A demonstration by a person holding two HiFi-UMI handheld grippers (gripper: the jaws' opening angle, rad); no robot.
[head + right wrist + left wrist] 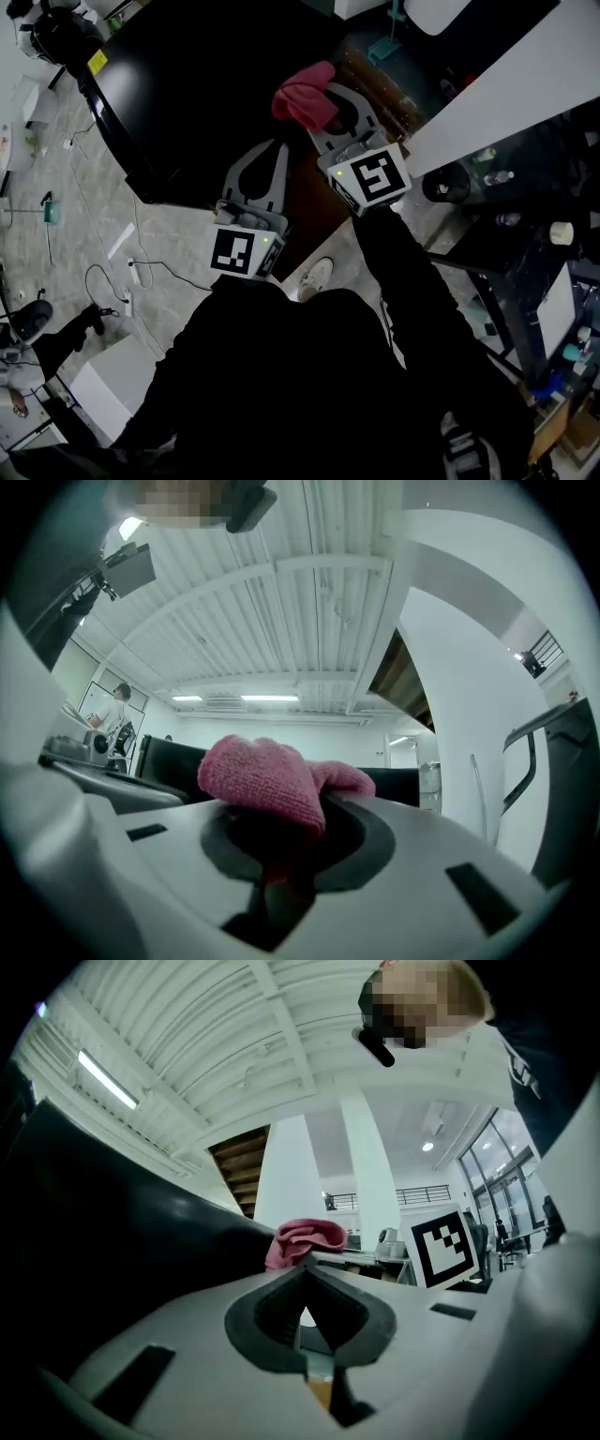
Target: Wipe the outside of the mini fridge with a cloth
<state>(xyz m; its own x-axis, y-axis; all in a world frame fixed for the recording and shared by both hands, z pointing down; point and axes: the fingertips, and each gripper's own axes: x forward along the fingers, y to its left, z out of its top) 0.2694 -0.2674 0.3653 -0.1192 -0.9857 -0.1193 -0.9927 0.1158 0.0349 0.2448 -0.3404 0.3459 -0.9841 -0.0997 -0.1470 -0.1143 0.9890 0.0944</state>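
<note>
Pinching the cloth (262,778) between its fingers (373,841), the right gripper (286,813) — left gripper (302,1277) fingers together.

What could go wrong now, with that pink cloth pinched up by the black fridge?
The pink fluffy cloth sits bunched in the right tongs; rubbing may tug it loose.
Little cloth pads the hard tips, so they might scratch the glossy black mini fridge.
Loose cables trail near the person's shoe; a step sideways could snag them.

Closed left claw (306,1274), pink cloth (305,1240) beyond.
</note>
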